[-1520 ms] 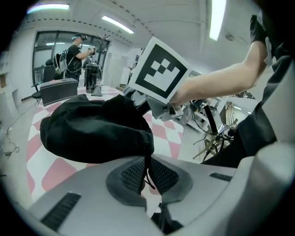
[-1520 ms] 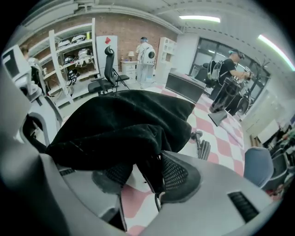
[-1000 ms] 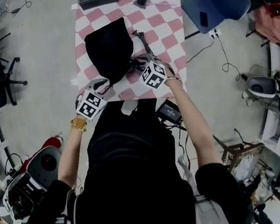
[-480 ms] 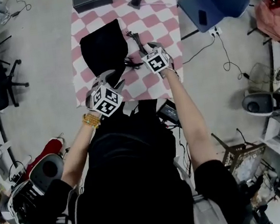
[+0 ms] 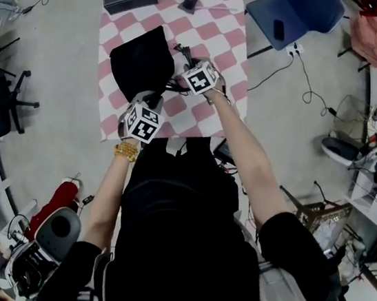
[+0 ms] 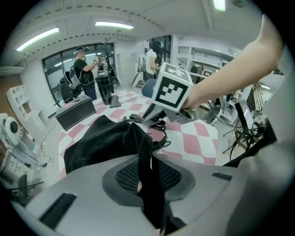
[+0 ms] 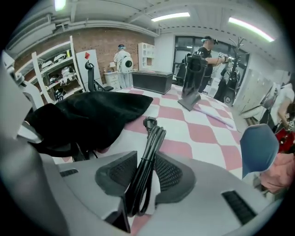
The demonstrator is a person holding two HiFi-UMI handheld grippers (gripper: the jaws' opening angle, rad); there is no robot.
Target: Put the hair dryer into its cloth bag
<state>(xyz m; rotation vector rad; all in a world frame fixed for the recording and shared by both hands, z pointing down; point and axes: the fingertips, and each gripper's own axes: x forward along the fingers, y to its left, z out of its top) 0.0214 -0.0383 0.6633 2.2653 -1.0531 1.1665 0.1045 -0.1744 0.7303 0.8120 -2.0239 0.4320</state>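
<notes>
My left gripper (image 6: 148, 177) has just been closing and pinches the near hem of the cloth bag (image 5: 140, 61) between its jaws, I reckon to hold the mouth up for loading. Just right of the bag, my right gripper (image 7: 140, 184) has been closing too and clamps the bundled cord (image 7: 151, 145), ready to feed in. The hair dryer's body I can't see. Both forearms reach forward, tongs tipped steeply down toward the bag

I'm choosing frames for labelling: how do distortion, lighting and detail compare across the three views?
Head view: even light, little shadow; the cloth bag is a featureless black patch. Left gripper view: heavy fisheye, black corners, bright ceiling strips. Right gripper view: same fisheye; the cord is sharp.
</notes>
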